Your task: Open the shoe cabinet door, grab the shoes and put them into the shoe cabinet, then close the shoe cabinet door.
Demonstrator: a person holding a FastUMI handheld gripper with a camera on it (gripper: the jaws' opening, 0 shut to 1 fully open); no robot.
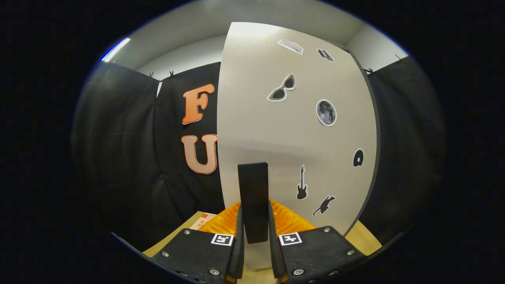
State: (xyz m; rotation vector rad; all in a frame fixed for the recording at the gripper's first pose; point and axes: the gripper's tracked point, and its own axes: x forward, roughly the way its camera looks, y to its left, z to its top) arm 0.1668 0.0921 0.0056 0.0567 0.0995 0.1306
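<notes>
booth: gripper (254,232) jaws clamp cabinet door (296,150) handle (253,197).

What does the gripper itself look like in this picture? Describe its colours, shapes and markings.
The gripper has two black, wedge-shaped finger blocks studded with silver screws. Each block carries a small square black-and-white marker near its inner edge. Orange ribbed parts show behind the blocks, and the fingers' inner pads are thin and dark.
</notes>
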